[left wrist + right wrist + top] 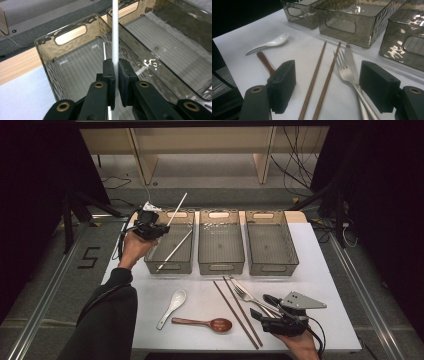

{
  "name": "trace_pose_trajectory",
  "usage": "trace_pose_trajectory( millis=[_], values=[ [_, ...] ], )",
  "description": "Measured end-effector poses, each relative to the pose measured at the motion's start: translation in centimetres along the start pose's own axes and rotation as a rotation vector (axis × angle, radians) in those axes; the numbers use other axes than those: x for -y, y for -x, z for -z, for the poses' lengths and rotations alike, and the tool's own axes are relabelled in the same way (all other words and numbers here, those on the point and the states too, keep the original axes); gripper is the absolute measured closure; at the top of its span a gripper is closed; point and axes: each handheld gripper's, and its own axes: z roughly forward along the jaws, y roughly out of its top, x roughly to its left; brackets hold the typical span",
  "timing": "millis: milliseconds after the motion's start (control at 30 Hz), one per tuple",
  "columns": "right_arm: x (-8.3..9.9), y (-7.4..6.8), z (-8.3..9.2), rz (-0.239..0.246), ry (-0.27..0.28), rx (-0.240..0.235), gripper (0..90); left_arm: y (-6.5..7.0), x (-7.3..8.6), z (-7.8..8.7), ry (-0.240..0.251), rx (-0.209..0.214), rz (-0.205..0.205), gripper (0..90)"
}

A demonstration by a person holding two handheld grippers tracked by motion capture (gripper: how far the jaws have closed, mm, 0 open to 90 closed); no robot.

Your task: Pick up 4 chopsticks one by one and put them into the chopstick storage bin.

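My left gripper (161, 230) hovers over the left end of the left bin (150, 262), shut on a white chopstick (178, 206) that slants up and away past the bin's far rim. In the left gripper view the pads (109, 72) pinch this white chopstick (115, 35) above the bin's floor. A second white chopstick (175, 249) lies diagonally inside that bin. My right gripper (263, 307) rests at the table's front right, open, its jaws on either side of the brown chopsticks (317, 72) and the fork (344, 67) without touching them.
Three smoky clear bins stand in a row; the middle bin (221, 265) and the right bin (272, 267) hold nothing. On the white tabletop lie a white ceramic spoon (172, 307), a wooden spoon (205, 323), a brown chopstick pair (237, 312), a fork (250, 297) and a knife (350, 56).
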Motion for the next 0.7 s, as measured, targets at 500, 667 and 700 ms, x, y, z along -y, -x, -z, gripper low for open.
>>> trace_pose_trajectory(
  millis=[500, 667, 700],
  values=[
    [0.0, -0.1, 0.0, 0.002, -0.002, -0.002, 30.3, -0.6, 1.3, -1.0, 0.001, -0.025, 0.021, 84.2],
    [0.0, -0.1, -0.1, 0.002, -0.003, -0.003, 30.3, -0.6, 1.4, -1.1, 0.014, -0.045, 0.015, 84.0],
    [0.0, -0.1, -0.1, 0.002, -0.003, -0.003, 30.3, -0.6, 1.4, -1.2, 0.013, -0.044, 0.015, 84.0]
  ],
)
